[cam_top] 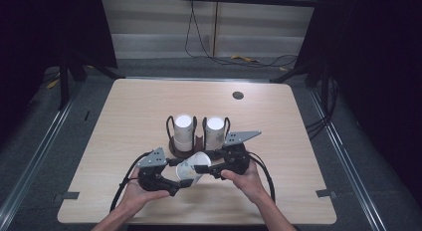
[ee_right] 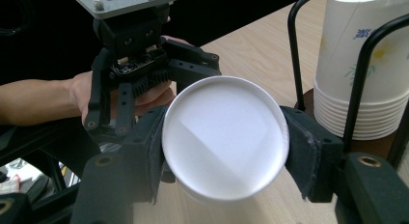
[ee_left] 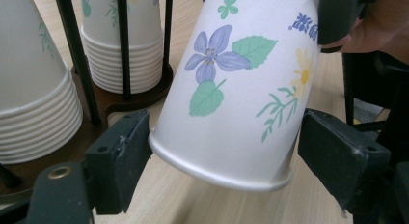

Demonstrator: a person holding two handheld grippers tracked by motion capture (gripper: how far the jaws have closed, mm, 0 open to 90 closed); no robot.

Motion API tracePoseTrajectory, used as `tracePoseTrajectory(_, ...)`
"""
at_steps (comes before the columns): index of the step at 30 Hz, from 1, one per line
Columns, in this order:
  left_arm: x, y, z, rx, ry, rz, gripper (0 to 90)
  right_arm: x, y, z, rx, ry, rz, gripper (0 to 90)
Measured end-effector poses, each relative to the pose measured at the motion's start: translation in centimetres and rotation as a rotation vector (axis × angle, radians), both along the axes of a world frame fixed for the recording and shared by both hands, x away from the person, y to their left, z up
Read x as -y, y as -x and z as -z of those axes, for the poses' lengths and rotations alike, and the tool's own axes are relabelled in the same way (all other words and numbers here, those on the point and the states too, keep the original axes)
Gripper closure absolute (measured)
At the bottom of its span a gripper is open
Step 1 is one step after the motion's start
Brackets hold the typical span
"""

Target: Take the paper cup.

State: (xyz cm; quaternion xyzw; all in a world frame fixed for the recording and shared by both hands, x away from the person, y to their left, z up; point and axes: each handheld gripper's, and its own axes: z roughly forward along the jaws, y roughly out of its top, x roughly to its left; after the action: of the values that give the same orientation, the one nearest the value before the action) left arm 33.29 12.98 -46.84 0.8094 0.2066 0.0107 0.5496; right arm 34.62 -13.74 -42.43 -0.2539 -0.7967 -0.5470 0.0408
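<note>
The paper cup, flowered in the left gripper view, is clamped by the right hand-held gripper.

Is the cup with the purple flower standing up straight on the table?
No, the flowered cup is tilted and lifted, its rim off the table.

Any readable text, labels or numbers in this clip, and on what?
Blue print on the held paper cup, near its base: cut off by the right gripper, unreadable.
Blue print on the stacked cups in the holder: too small to read.
No other words or numbers.
</note>
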Motion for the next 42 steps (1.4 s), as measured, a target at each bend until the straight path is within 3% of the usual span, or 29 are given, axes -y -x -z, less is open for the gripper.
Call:
tracePoseTrajectory(8,0.22,0.06,0.14,0.033,0.008,0.005,18.2,-0.31,-0.12,0.02,-0.010,-0.012,-0.010,38.4)
tracePoseTrajectory(12,0.36,-0.05,0.25,0.011,0.017,0.015,17.7,-0.64,-0.04,0.01,-0.014,-0.006,-0.021,38.4)
tracePoseTrajectory(17,0.34,-0.05,0.23,0.015,0.030,0.015,17.9,-0.70,-0.04,-0.17,-0.014,-0.013,-0.021,38.4)
tracePoseTrajectory(32,0.11,0.21,-0.03,0.052,0.002,0.042,22.5,-0.63,-0.13,-0.13,-0.036,-0.045,-0.030,38.2)
tracePoseTrajectory(37,0.11,0.32,-0.04,0.074,-0.020,0.054,23.3,-0.69,-0.09,-0.10,-0.033,-0.029,-0.047,36.8)
tracePoseTrajectory(42,0.20,0.24,-0.05,0.051,-0.016,0.067,23.2,-0.92,0.13,-0.28,-0.005,-0.001,-0.058,34.9)
